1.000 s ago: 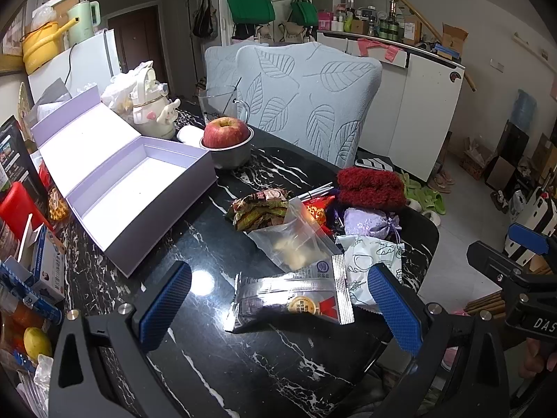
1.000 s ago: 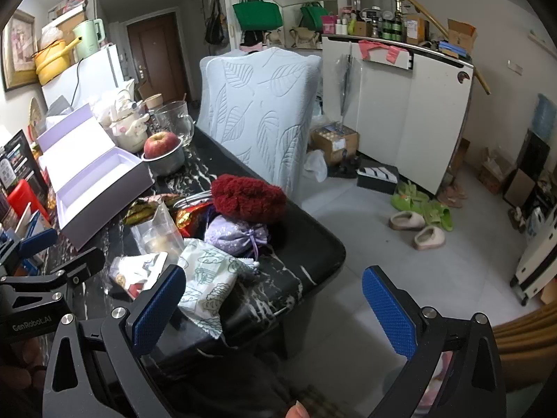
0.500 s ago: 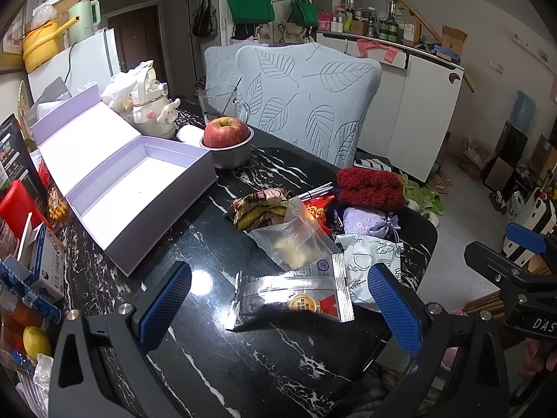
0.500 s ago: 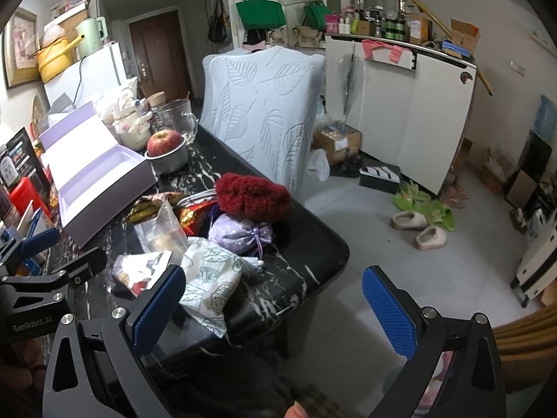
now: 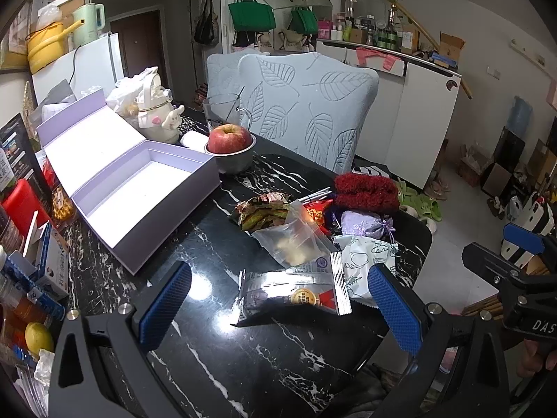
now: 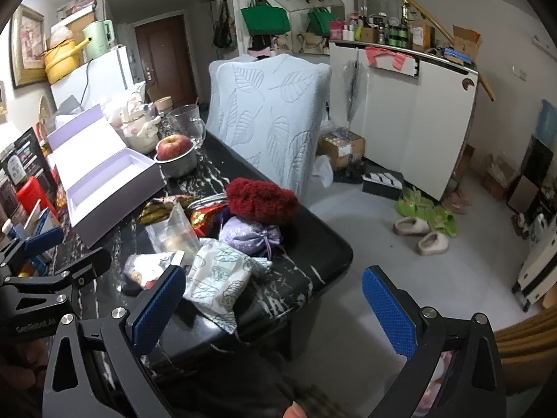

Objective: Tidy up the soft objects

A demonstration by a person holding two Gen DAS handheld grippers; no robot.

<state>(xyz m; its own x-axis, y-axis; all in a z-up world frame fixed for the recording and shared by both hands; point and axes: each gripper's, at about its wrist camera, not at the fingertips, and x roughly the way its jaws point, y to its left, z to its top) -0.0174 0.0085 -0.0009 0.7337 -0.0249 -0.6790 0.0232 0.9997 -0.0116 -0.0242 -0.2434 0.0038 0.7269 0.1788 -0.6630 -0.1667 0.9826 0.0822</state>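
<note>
L grip (image 5: pixel 278 299) open; R grip (image 6: pixel 275 299) open; fuzzy red knit (image 5: pixel 365 191); glossy marble tbl (image 5: pixel 243 355)

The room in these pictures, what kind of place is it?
Most likely a lived-in home, a dining corner near the entrance. A black marble table with an apple in a bowl, a white fridge, and slippers on the floor suggest it.

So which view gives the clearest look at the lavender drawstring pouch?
The right wrist view: the lavender drawstring pouch lies unobstructed, with its tied neck and cord visible. In the left wrist view the pouch is farther off, behind the clear plastic bag.
</note>
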